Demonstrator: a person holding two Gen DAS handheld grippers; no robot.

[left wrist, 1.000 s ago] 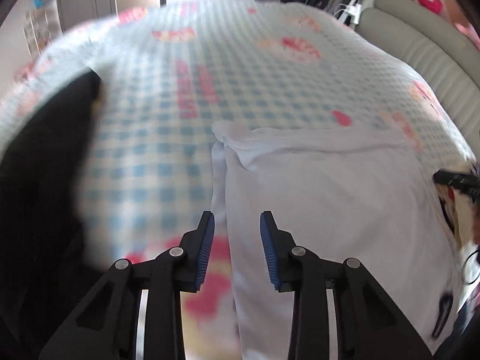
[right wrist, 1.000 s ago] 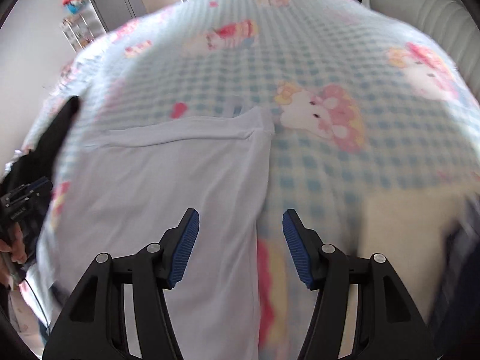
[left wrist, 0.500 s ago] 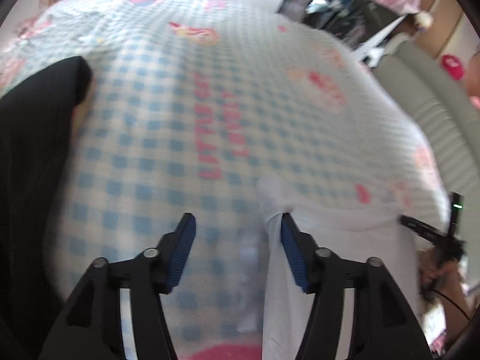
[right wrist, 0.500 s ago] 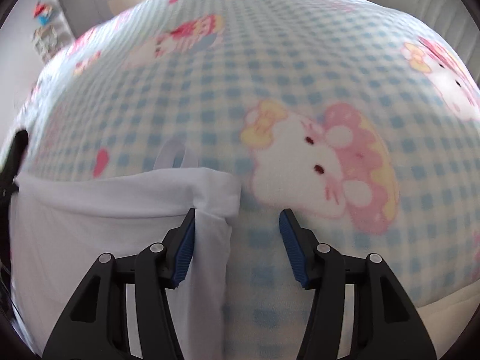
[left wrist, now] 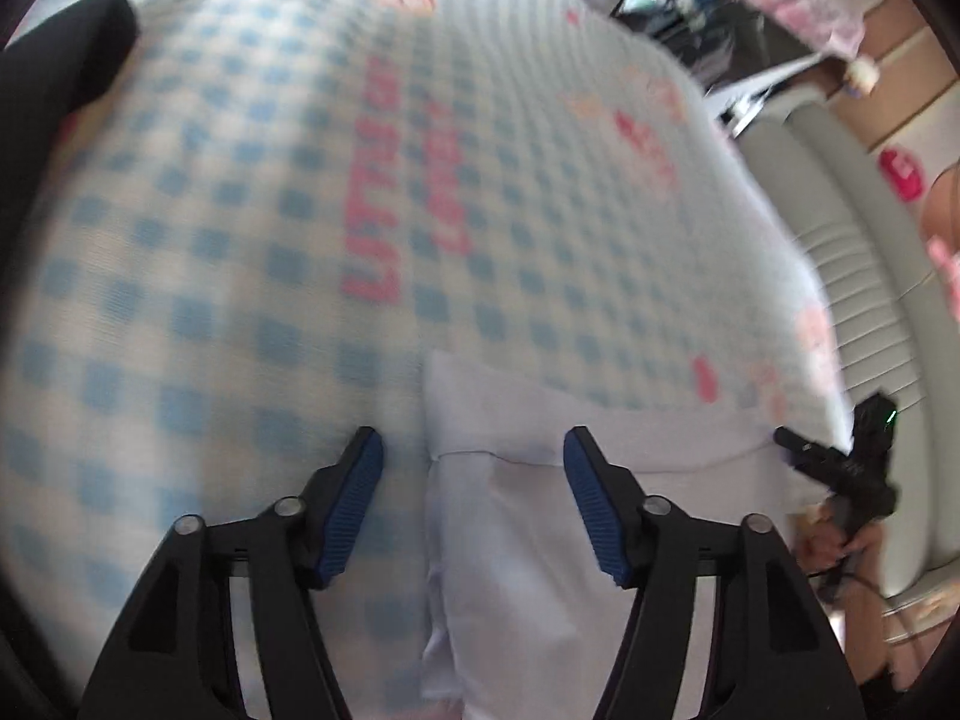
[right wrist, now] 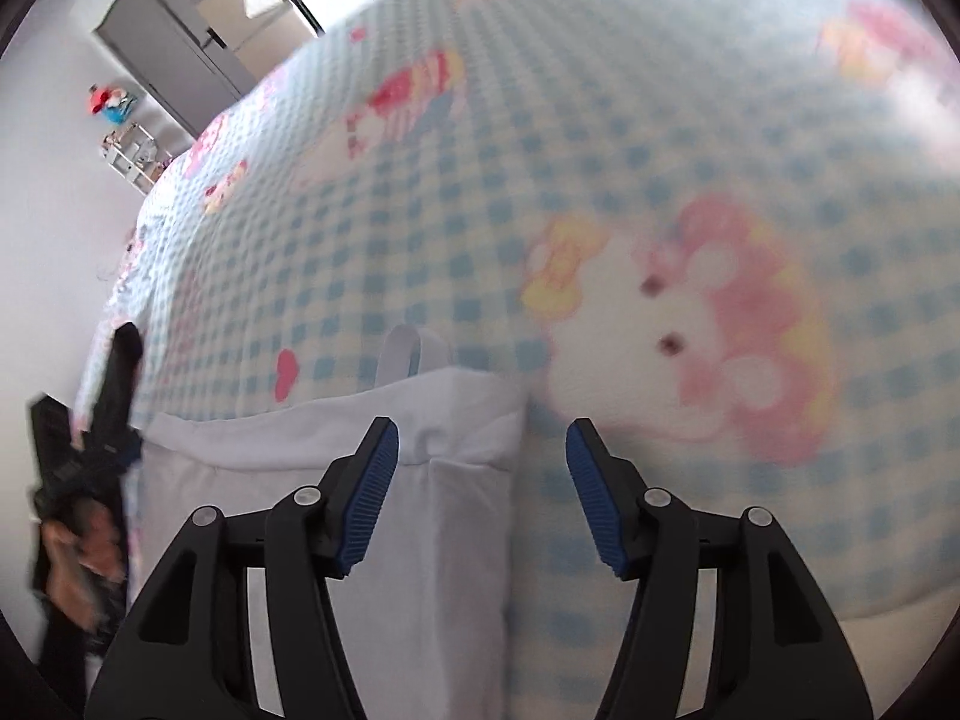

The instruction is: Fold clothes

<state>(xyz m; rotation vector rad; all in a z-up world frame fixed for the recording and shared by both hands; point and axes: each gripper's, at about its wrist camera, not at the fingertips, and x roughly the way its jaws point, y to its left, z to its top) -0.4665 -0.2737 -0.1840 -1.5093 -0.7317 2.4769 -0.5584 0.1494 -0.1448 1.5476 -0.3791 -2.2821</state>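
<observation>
Two grippers are straddling the far corners of the white garment (left wrist: pixel 516 540) lying on the checked bedspread (left wrist: pixel 240 300): left gripper (left wrist: pixel 474 480) and right gripper (right wrist: pixel 480 462), fingers apart, gripping nothing. Next move is probably calling for closing on both corners.

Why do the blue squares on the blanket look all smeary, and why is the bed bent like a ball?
Left wrist view: the checked blanket is smeared by motion blur, while the left gripper stays sharp. Right wrist view: the cartoon cat print is blurred too, the white garment crisper. In both views the fisheye lens bulges the bed and darkens the corners.
</observation>
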